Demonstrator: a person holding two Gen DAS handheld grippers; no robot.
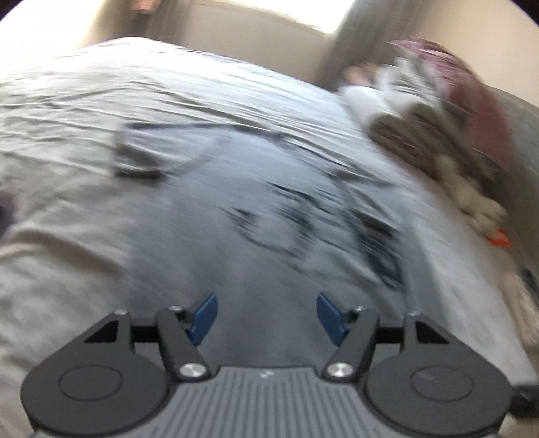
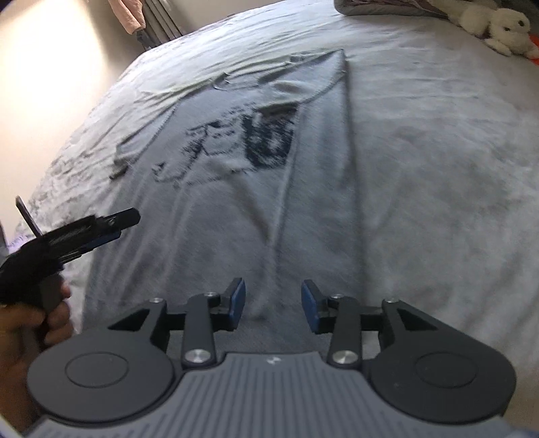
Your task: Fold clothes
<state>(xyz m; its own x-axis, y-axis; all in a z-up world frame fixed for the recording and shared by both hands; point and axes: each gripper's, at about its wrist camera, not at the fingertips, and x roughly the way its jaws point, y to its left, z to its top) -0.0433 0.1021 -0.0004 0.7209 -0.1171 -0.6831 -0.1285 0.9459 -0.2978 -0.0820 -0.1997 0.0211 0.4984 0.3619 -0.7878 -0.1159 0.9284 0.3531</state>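
My left gripper (image 1: 266,315) has its jaws wide apart with nothing between them, hanging over the near part of the grey shirt (image 1: 269,236); that view is smeared with blur, so the dark print on the shirt is only streaks. My right gripper (image 2: 273,303) also has its jaws apart and empty, narrower than the left, above the shirt's (image 2: 235,188) near hem. The right view is sharper: it shows the shirt lying flat on the bed (image 2: 438,168), its right side already folded inward along a long straight crease, a sleeve out to the left and the print at mid-chest. It also catches the left gripper (image 2: 129,220) from the side at the left edge, gripped by a hand (image 2: 30,326). The left view alone shows a heap of clothes (image 1: 438,118) at the far right of the bed. The right view puts a white plush toy (image 2: 502,30) at the far right corner. The sheet is pale and wrinkled, with a bright wall (image 2: 50,84) beyond to the left.
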